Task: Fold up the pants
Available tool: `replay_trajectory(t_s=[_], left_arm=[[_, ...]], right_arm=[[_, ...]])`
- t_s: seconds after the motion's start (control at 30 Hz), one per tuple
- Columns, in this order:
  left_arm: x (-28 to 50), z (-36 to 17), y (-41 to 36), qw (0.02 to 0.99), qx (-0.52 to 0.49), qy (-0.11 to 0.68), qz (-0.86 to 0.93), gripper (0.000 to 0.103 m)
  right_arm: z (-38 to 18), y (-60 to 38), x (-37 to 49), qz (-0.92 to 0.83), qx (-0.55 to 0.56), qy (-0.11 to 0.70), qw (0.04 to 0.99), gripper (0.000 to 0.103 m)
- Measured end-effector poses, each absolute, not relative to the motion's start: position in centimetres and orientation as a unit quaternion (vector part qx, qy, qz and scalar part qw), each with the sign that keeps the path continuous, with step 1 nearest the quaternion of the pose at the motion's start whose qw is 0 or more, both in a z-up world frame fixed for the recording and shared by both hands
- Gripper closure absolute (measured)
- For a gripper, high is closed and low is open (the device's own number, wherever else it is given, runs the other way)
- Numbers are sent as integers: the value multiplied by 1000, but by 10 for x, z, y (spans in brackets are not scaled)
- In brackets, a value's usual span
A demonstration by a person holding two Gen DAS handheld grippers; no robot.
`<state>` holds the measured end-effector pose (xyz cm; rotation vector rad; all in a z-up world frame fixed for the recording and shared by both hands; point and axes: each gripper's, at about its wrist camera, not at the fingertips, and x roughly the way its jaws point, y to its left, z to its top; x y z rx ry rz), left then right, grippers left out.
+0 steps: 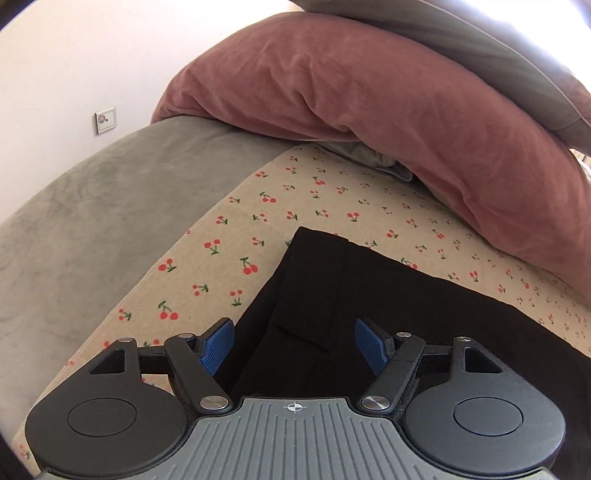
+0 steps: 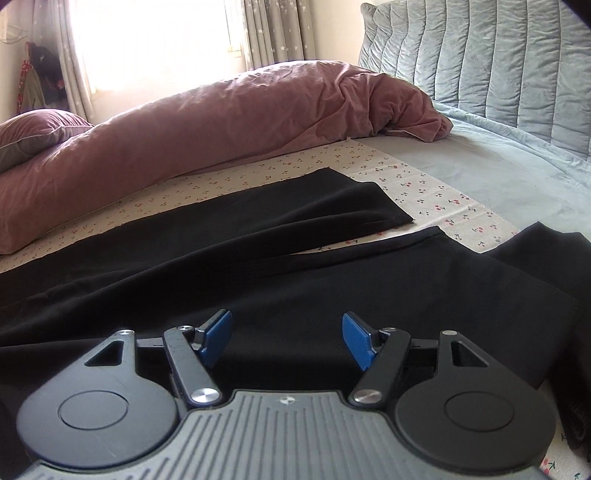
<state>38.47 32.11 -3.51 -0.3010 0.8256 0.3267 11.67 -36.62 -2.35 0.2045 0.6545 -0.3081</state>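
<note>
Black pants (image 1: pixel 351 295) lie flat on a cherry-print cloth (image 1: pixel 229 258) on the bed. In the left wrist view, my left gripper (image 1: pixel 294 341) is open and empty just above the waist end, its blue pads apart over the fabric. In the right wrist view, the pants (image 2: pixel 258 266) stretch away, the two legs ending at hems (image 2: pixel 402 219) with a strip of cloth between them. My right gripper (image 2: pixel 287 338) is open and empty, low over the near leg's fabric.
A long rolled pink duvet (image 2: pixel 221 125) lies along the far side of the cloth, also in the left wrist view (image 1: pixel 369 110). A grey quilted headboard (image 2: pixel 480 55) and grey sheet (image 2: pixel 498 177) are at right. A pink pillow (image 2: pixel 37 129), window and curtains (image 2: pixel 273 29) are behind.
</note>
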Motion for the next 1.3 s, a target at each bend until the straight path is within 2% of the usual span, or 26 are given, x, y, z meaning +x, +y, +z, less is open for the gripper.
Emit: replay_trajectory(t_s=[0.03,0.07,0.13,0.23,0.3,0.33,0.73,1.2,1.3], left_arm=[[393,-43,319,889,-139,405,164,32],[396,-49,317,884,-132,412,175,47],[396,-58,307,886,-127,408,181,65],[396,-61,288,897,-63,394,188,78],[395,-60,284,899,-51,387,198,82],[394,-60,281,900,-39,382,206,93],[391,-51,276,905,2,361,226,96],[410,-58,307,900,-40,363,237,95],[416,-64,290,899,13,375,228,95]], right_arm=[[-26,-367,118,-156,102,325,927,46],[-29,-368,119,-158,105,331,925,46],[-31,-367,120,-158,105,336,923,46],[-31,-365,121,-154,108,339,922,46],[-30,-363,122,-148,109,340,923,46],[-30,-362,122,-146,108,340,923,46],[-26,-360,121,-136,108,332,927,46],[-26,-358,125,-128,97,345,925,46],[-27,-356,125,-124,89,348,925,46]])
